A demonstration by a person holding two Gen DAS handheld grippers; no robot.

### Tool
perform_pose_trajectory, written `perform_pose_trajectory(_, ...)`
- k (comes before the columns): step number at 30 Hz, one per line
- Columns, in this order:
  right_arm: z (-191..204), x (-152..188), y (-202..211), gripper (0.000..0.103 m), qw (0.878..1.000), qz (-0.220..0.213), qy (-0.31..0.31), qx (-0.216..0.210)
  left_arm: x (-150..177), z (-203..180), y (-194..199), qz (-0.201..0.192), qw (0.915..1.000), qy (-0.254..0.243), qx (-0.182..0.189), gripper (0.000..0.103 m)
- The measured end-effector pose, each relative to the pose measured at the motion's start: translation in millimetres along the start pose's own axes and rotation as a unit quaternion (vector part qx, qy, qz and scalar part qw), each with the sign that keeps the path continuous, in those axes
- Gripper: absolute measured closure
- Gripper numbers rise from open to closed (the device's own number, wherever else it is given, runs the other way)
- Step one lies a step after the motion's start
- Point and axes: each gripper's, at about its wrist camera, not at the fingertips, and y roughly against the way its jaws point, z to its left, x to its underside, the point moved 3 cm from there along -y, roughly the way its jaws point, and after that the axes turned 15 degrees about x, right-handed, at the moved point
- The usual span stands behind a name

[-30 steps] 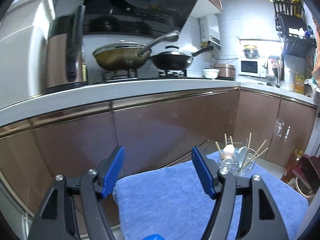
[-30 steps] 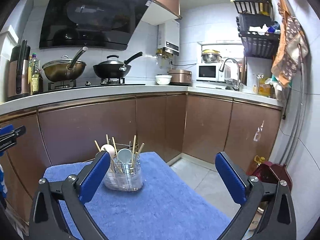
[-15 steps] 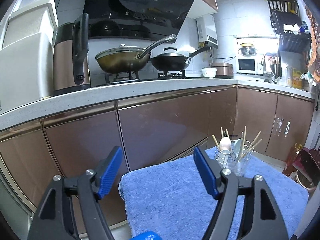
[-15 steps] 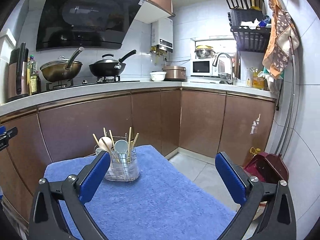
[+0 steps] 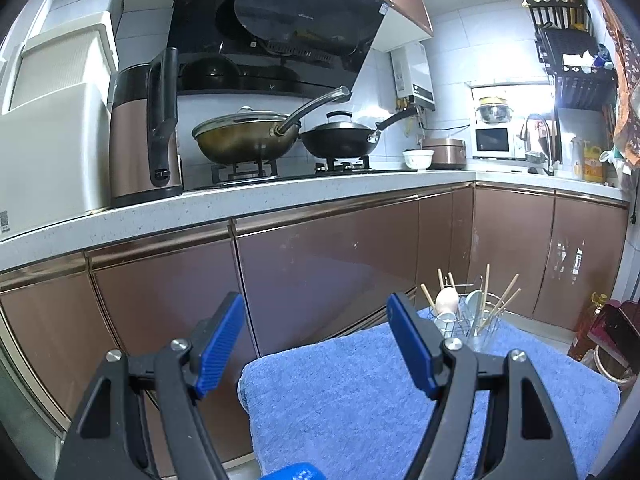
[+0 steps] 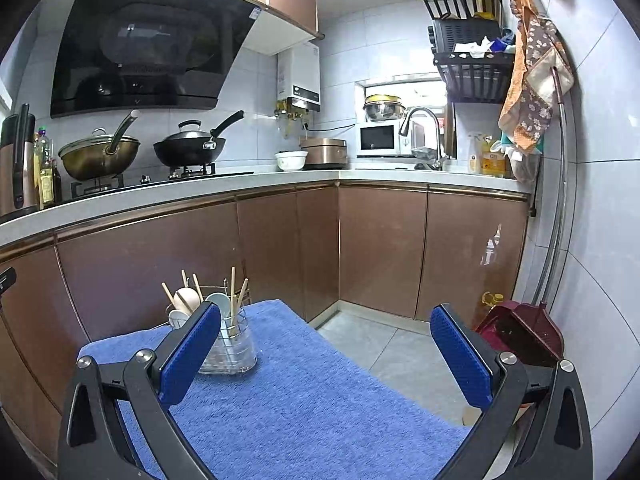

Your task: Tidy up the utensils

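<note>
A wire utensil holder (image 5: 468, 324) stands on a blue towel-covered table (image 5: 360, 400). It holds wooden chopsticks, a beige spoon and pale spoons upright. The holder shows in the right wrist view (image 6: 224, 332) at the table's far left. My left gripper (image 5: 316, 340) is open and empty, held above the table's near left corner. My right gripper (image 6: 326, 352) is open and empty, held above the table to the right of the holder; its left finger partly hides the holder.
Brown kitchen cabinets (image 6: 380, 248) run behind the table under a white counter (image 5: 280, 196) with two woks and a kettle. A dark red dustpan (image 6: 520, 332) stands on the tiled floor at the right by the wall.
Both grippers have drawn back and risen a little; the holder looks smaller and lower in both views. Both stay open and empty.
</note>
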Motion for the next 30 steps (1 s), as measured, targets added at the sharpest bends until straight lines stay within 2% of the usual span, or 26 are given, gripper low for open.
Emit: perform_pose_trajectory(30, 13, 0, -23, 0.0, 1.0, 0.004, 0.019, 0.02, 9, 0, -30, 0.011, 0.9999, 0.006, 0.011, 0.031)
